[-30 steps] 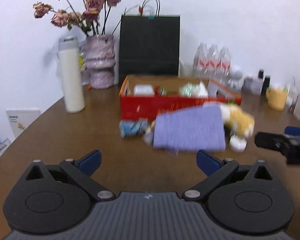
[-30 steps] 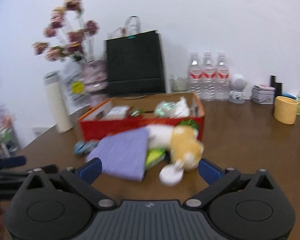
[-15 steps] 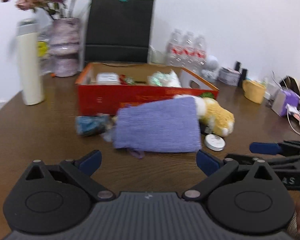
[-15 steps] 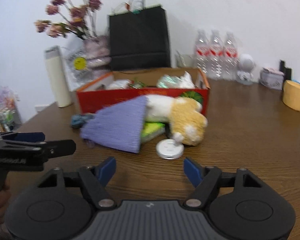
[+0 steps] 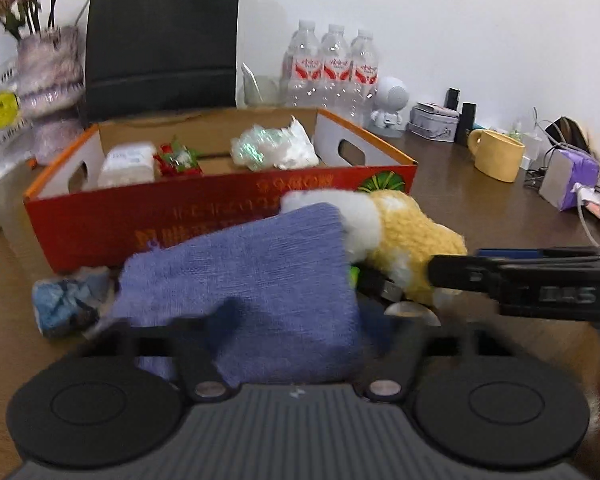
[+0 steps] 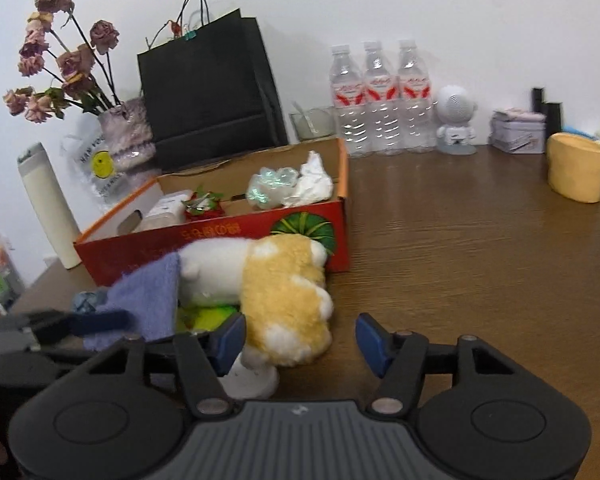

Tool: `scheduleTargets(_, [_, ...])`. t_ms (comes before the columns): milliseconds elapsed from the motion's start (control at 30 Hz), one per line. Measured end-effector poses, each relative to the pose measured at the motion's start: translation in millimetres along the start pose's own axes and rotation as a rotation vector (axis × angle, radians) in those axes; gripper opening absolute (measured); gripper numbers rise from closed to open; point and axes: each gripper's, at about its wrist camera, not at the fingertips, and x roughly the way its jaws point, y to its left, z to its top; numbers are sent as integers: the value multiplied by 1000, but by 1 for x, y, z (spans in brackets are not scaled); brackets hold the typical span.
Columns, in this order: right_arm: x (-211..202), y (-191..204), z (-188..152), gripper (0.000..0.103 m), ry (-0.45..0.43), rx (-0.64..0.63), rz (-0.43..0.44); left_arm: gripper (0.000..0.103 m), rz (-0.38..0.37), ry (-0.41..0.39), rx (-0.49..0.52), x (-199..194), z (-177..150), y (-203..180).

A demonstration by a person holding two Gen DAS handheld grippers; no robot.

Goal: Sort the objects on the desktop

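Brown wood-grain table (image 6: 460, 260) against a plain white wall (image 6: 380, 8), red cardboard box (image 5: 140, 220) mid-surface, knitted purple cloth (image 5: 260, 280) and fuzzy yellow-white plush (image 6: 284, 292) lying just before it. Shown whole from the right only: tall white flask (image 6: 48, 208); from the left only: purple cube (image 5: 572, 176) with cables. Left gripper (image 5: 300, 320) just closing about the cloth, blurred, grip impossible to tell; right gripper (image 6: 300, 340) just closing too, jaws spread either side of the plush's paw, right pad clear of it.
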Motion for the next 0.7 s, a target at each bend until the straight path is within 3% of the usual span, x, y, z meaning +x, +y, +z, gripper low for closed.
scheduleTargets(67, [9, 3, 0, 60, 15, -5, 15, 32, -18, -6, -15, -7, 0, 3])
scheduleTargets(100, [13, 4, 0, 56, 12, -4, 19, 14, -25, -7, -23, -11, 0, 6])
scheduleTargets(167, [15, 6, 2, 44, 2, 1, 28, 7, -26, -10, -54, -23, 2, 12])
scheduleTargets(267, [1, 13, 6, 42, -73, -21, 36, 5, -5, -87, -32, -52, 8, 14])
scheduleTargets(467, [-71, 30, 21, 41, -277, -85, 91, 4, 36, -258, -40, -129, 26, 31])
scheduleTargets(600, [-112, 43, 22, 42, -252, -143, 106, 4, 33, -304, -87, -174, 24, 48])
scheduleTargets(700, [-119, 41, 4, 42, -156, -112, 107, 4, 25, -315, -106, -196, 7, 49])
